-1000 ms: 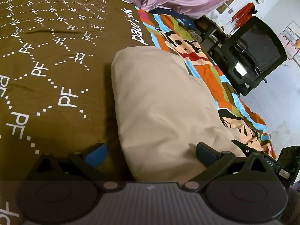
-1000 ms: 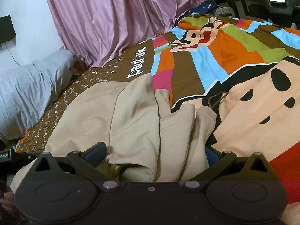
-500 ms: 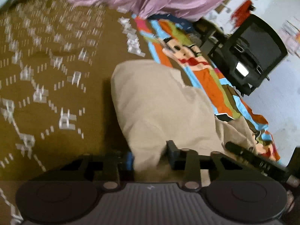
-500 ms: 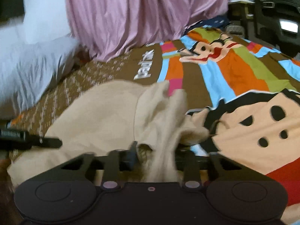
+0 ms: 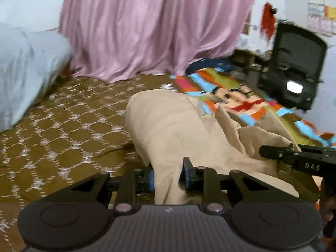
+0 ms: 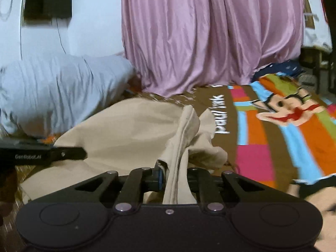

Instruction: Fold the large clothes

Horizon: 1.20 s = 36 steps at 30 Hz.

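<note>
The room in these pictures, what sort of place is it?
Most likely a bedroom at home. A bed with a bright cartoon cover fills the view, a grey pillow lies at its head, pink curtains hang behind it, and an office chair stands beside the bed.

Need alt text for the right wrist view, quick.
The right gripper is closing on a bunched fold of beige garment over a colourful cartoon bedspread. Pink curtain and grey pillow behind; left gripper at left.
</note>
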Motion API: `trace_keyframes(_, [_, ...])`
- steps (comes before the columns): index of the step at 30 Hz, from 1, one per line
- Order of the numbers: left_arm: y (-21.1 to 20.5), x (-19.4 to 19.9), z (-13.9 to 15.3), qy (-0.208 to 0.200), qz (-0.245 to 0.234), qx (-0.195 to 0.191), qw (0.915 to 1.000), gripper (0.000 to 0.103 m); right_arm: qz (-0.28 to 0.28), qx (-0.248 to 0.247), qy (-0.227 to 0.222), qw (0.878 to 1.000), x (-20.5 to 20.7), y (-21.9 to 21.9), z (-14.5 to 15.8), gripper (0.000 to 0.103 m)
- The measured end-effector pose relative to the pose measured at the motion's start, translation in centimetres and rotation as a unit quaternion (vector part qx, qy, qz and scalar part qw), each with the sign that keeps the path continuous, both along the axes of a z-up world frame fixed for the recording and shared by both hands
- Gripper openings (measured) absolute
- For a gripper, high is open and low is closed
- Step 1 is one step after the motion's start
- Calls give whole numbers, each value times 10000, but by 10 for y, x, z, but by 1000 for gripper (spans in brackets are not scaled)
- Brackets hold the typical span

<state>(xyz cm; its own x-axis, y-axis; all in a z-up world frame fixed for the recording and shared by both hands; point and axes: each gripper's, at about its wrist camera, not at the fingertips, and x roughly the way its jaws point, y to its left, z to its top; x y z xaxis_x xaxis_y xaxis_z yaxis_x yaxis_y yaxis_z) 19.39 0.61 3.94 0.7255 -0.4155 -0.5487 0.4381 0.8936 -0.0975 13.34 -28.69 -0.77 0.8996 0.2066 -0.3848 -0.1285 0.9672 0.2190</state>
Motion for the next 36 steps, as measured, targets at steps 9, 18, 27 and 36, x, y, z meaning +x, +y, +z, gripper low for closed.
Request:
trace_keyframes(9, [20, 16, -38, 754, 682, 240, 9945, 57, -192, 255, 772, 9965, 37, 23, -59, 42])
trace_keyframes(18, [14, -48, -3, 231, 1185, 83, 9927, 102, -249, 446, 738, 9960, -5, -11, -44, 82])
trace_keyframes(27, [12, -158, 17, 96, 1466, 86, 9891, 102, -10, 32, 15, 10000, -107, 0, -3, 102])
trace_keyframes(36, [25, -198, -5, 379, 2096, 282, 9766, 102, 157, -300, -195, 9992, -171, 21, -8, 102])
